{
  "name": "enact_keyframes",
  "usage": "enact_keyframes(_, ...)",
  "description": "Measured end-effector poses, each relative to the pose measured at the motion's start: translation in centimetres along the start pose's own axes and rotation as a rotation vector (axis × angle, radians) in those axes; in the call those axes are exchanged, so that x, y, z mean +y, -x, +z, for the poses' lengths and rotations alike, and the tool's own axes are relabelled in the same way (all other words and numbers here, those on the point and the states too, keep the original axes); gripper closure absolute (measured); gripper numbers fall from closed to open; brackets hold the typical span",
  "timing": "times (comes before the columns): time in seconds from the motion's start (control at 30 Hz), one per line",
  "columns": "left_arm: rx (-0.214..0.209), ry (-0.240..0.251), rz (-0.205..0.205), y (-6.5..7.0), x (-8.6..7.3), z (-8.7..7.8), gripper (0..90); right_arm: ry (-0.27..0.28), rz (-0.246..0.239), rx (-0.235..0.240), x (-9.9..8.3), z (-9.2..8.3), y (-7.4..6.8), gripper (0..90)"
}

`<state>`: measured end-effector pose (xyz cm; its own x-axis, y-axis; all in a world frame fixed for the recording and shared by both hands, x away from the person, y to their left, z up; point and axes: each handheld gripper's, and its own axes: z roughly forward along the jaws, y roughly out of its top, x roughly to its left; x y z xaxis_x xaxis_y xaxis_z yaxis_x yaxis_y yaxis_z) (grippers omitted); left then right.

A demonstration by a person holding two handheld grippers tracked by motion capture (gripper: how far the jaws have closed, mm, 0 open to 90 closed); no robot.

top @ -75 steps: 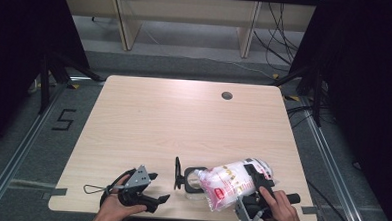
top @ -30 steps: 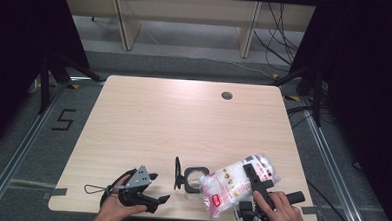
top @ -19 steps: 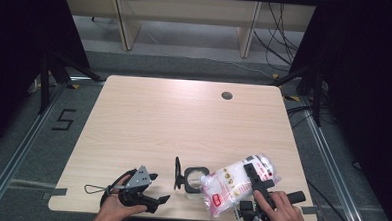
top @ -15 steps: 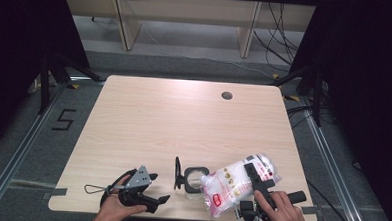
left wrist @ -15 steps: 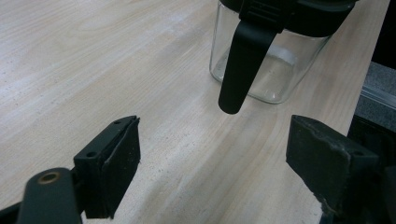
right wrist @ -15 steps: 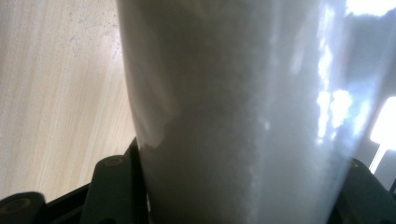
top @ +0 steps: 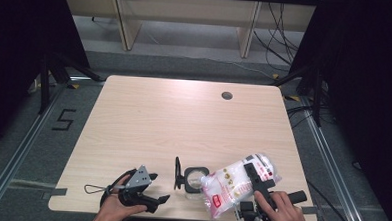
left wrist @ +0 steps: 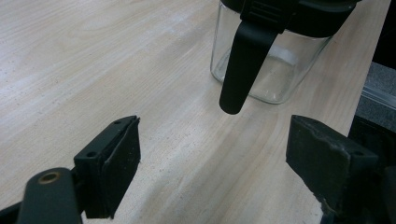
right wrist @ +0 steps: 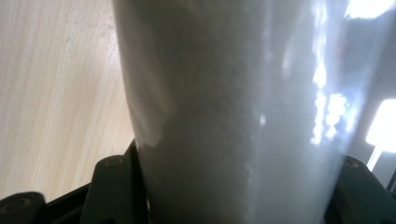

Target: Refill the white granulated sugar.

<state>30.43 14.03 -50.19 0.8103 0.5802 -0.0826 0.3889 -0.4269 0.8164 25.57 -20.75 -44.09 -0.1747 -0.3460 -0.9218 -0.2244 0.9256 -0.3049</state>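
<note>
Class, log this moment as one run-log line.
right gripper: shut on bag | left gripper: open | jar: open, on table

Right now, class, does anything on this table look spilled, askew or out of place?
Nothing spilled. The bag, clamped in the right gripper, lies tilted over the open glass jar, whose lid stands flipped up.

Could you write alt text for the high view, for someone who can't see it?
At the near edge of a pale wooden table, the right gripper grips a clear plastic bag of white grains, tipped toward an open glass jar. The left gripper rests open beside the jar.
</note>
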Motion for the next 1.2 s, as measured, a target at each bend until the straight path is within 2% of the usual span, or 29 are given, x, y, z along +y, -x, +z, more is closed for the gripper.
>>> enact_keyframes(0.03, -0.001, -0.001, -0.001, 0.00, 0.01, 0.01, 17.3, -0.001, -0.009, 0.001, -0.01, -0.01, 0.05, 44.1)
enact_keyframes(0.1, -0.001, 0.000, -0.003, 0.01, 0.00, 0.03, 17.3, 0.003, 0.009, 0.004, -0.10, 0.00, -0.01, 44.1)
enact_keyframes(0.13, 0.002, 0.002, 0.000, 0.02, 0.00, 0.01, 17.3, -0.009, 0.038, 0.011, -0.10, -0.07, -0.28, 44.1)
enact_keyframes(0.17, 0.002, 0.002, 0.000, 0.02, 0.00, 0.01, 17.3, -0.009, 0.038, 0.011, -0.10, -0.07, -0.28, 44.1)
enact_keyframes(0.2, -0.003, 0.003, -0.004, 0.02, 0.01, 0.02, 17.3, -0.004, 0.006, 0.008, -0.07, -0.04, -0.06, 44.1)
enact_keyframes(0.23, -0.004, 0.008, 0.003, -0.02, 0.02, 0.04, 17.3, -0.011, 0.042, 0.017, -0.12, -0.08, -0.31, 44.1)
enact_keyframes(0.33, -0.001, 0.012, -0.001, 0.02, 0.01, 0.03, 17.3, -0.012, 0.031, 0.016, -0.06, -0.07, -0.30, 44.1)
enact_keyframes(0.37, -0.001, 0.012, -0.001, 0.01, 0.01, 0.04, 17.3, -0.001, 0.000, 0.013, -0.03, -0.01, -0.08, 44.1)
enact_keyframes(0.43, -0.001, 0.010, -0.001, 0.00, 0.00, 0.03, 17.3, 0.000, 0.012, 0.012, -0.05, 0.02, -0.15, 44.1)
enact_keyframes(0.63, -0.001, 0.010, 0.000, 0.01, 0.01, 0.03, 17.3, -0.009, -0.021, 0.001, 0.01, -0.16, 0.09, 44.1)
enact_keyframes(0.67, -0.001, 0.012, -0.001, 0.02, 0.01, 0.04, 17.3, -0.007, 0.008, 0.001, -0.07, -0.24, -0.03, 44.0)
enact_keyframes(0.7, -0.001, 0.012, -0.001, 0.02, 0.01, 0.04, 17.3, -0.007, 0.008, 0.001, -0.07, -0.24, -0.03, 44.0)
enact_keyframes(0.73, -0.001, 0.011, -0.002, 0.02, 0.01, 0.04, 17.3, 0.005, -0.012, -0.005, -0.08, -0.20, 0.18, 44.1)
enact_keyframes(0.87, -0.001, 0.012, 0.000, 0.01, 0.01, 0.03, 17.3, 0.004, -0.025, -0.008, -0.07, -0.17, 0.23, 44.0)
enact_keyframes(0.9, 0.000, 0.012, 0.000, 0.01, 0.01, 0.04, 17.3, -0.008, 0.034, 0.005, -0.14, -0.23, -0.17, 44.0)
enact_keyframes(0.93, 0.000, 0.012, -0.001, 0.01, 0.00, 0.03, 17.3, 0.000, -0.004, -0.002, -0.11, -0.19, 0.17, 44.0)
enact_keyframes(0.97, 0.000, 0.012, -0.001, 0.01, 0.00, 0.03, 17.4, -0.012, 0.013, 0.007, -0.13, -0.26, 0.00, 44.0)
enact_keyframes(1.13, 0.000, 0.011, -0.001, 0.01, 0.00, 0.03, 17.4, -0.005, 0.006, 0.001, -0.16, -0.22, 0.05, 44.0)
enact_keyframes(1.17, -0.001, 0.011, -0.001, 0.01, 0.00, 0.03, 17.4, -0.023, 0.056, 0.006, -0.18, -0.35, -0.31, 44.0)
enact_keyframes(1.2, -0.001, 0.012, -0.001, 0.01, 0.01, 0.04, 17.4, -0.010, 0.027, 0.004, -0.15, -0.29, -0.06, 44.0)
